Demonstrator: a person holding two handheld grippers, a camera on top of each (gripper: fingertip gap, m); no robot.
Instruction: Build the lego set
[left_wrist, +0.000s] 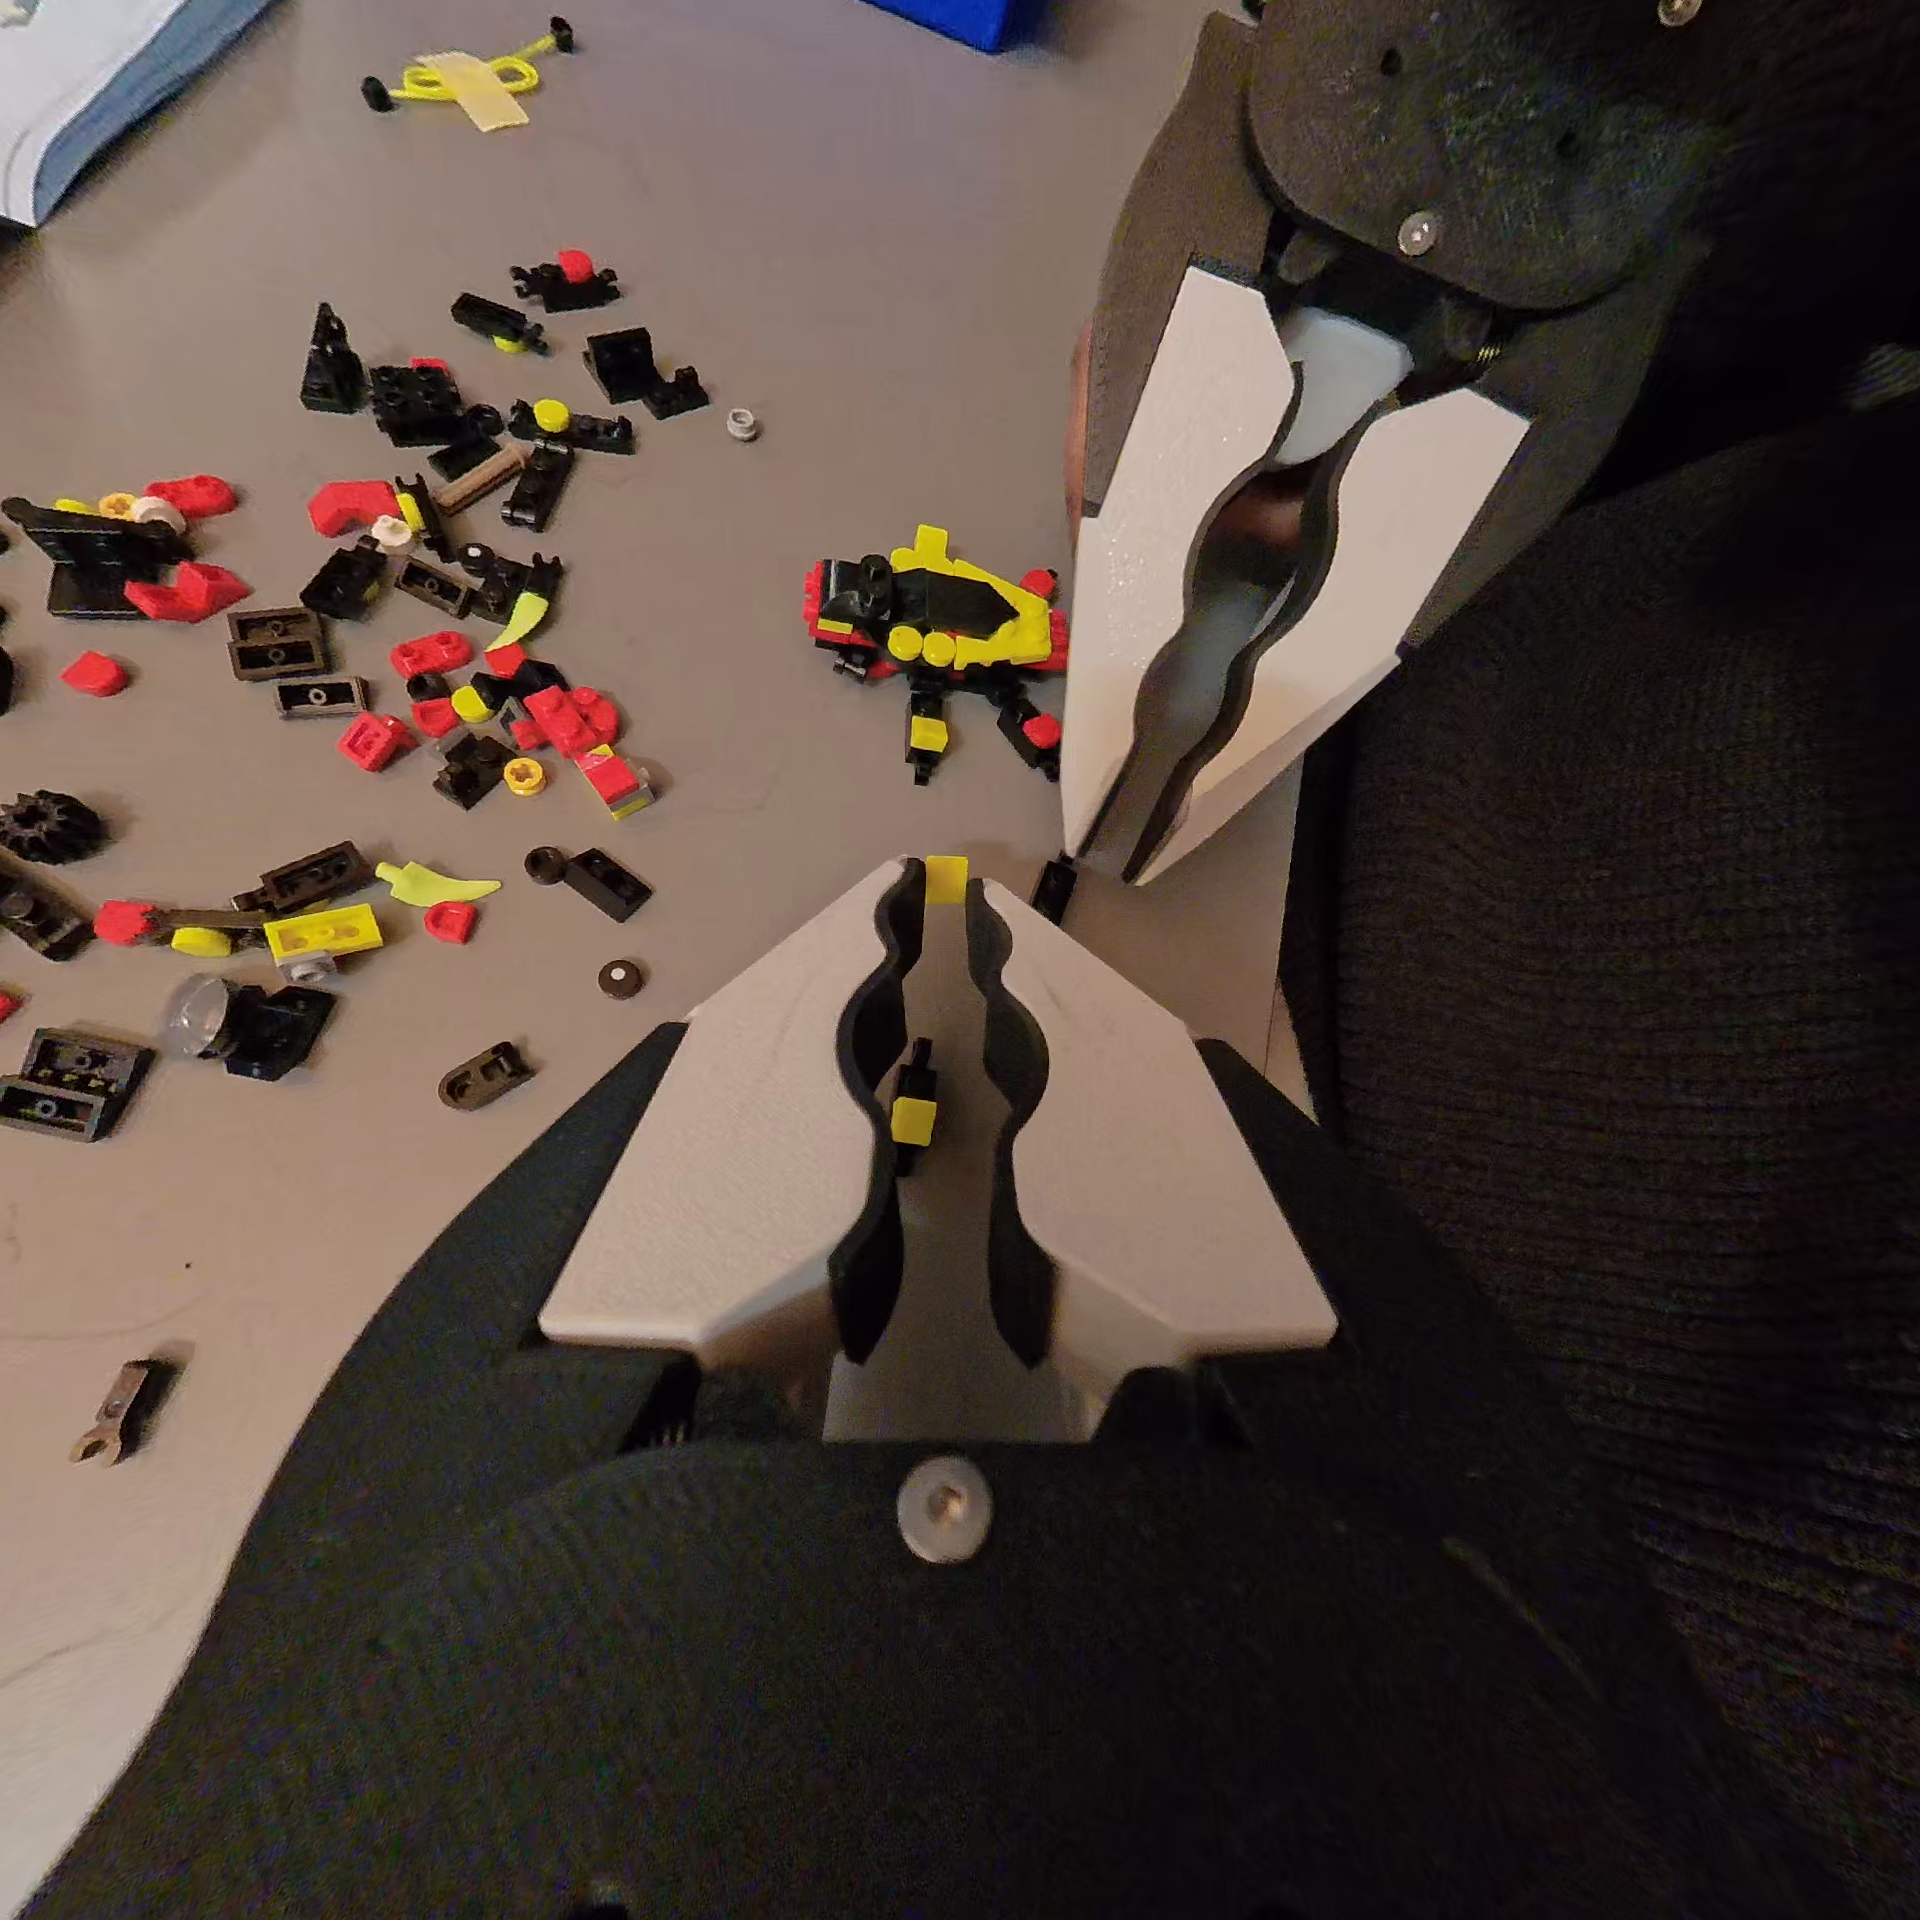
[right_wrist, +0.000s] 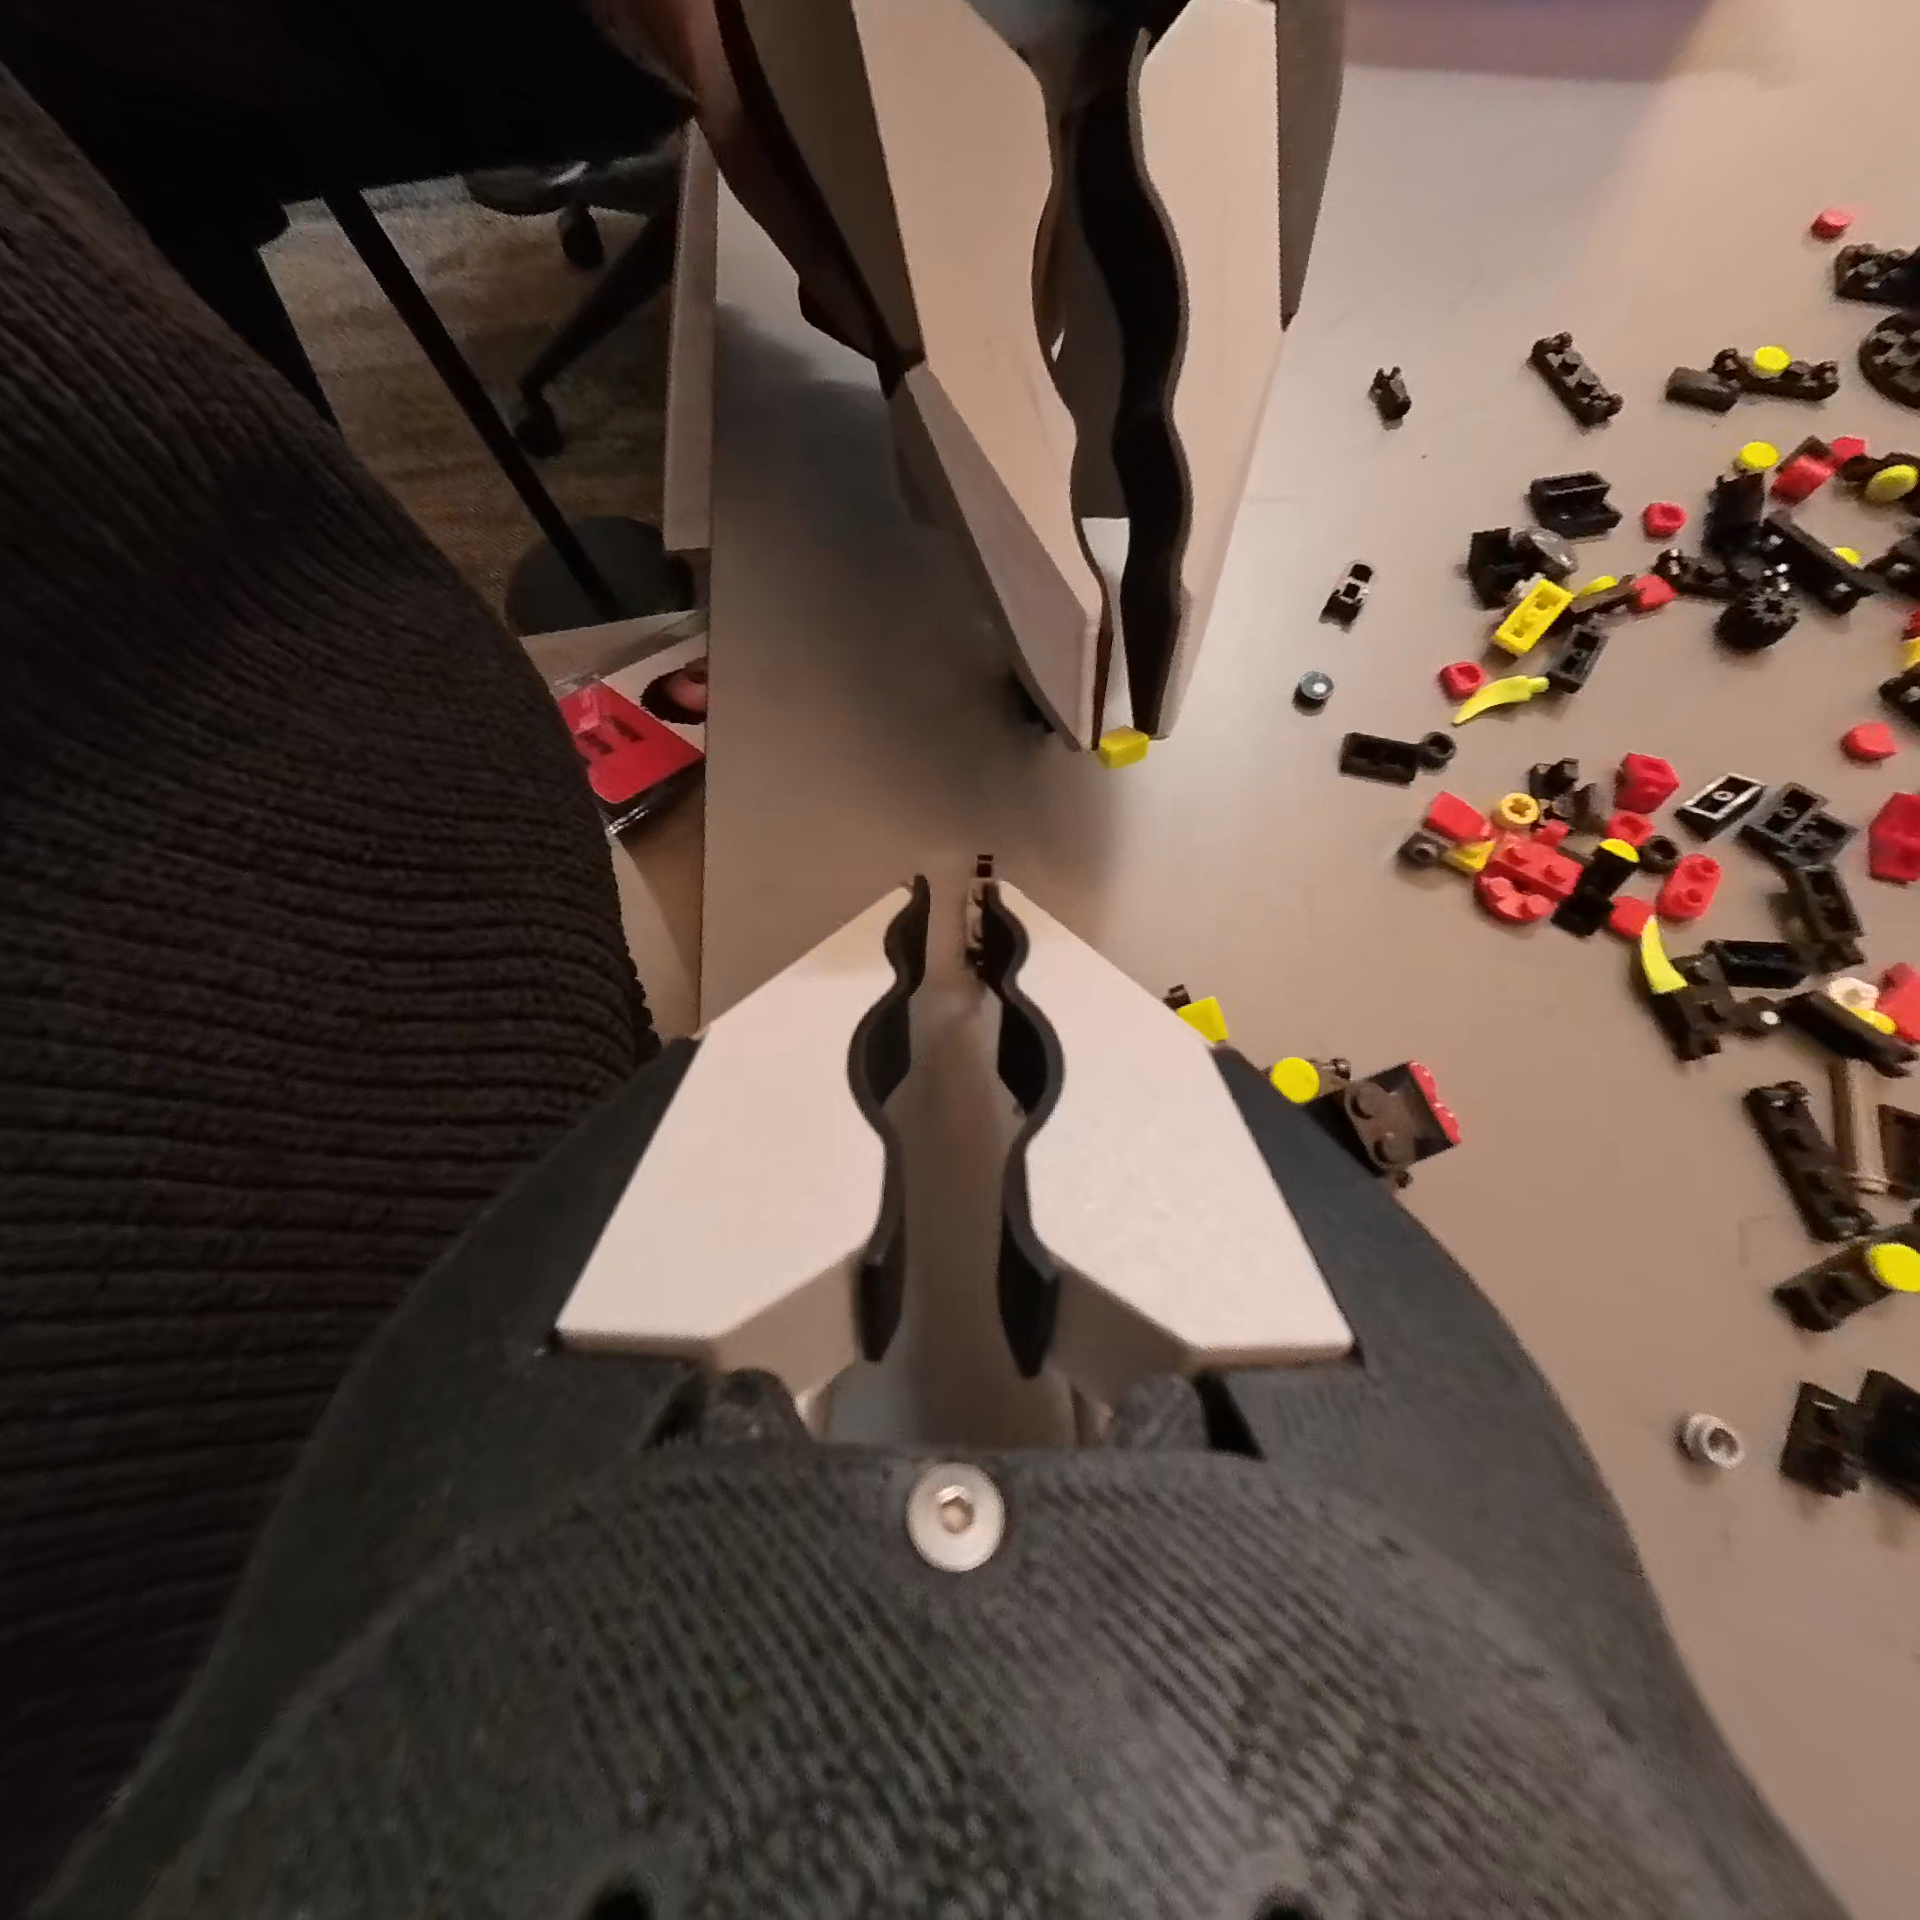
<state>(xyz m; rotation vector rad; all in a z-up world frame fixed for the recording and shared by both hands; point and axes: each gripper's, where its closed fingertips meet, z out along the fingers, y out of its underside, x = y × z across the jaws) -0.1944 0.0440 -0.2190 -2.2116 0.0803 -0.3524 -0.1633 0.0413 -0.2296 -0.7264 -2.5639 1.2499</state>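
Seemingly, left hand-held gripper (left_wrist: 943, 871) pinches yellow brick (left_wrist: 945, 879).

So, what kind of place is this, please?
Probably an office or workroom. A plain grey table holds loose bricks, and the right wrist view shows a wheeled office chair base on carpet behind.

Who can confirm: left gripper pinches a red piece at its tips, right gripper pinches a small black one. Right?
Not red. The piece in the left gripper's tips is yellow, as the left wrist view shows. The right gripper does pinch a small black piece.
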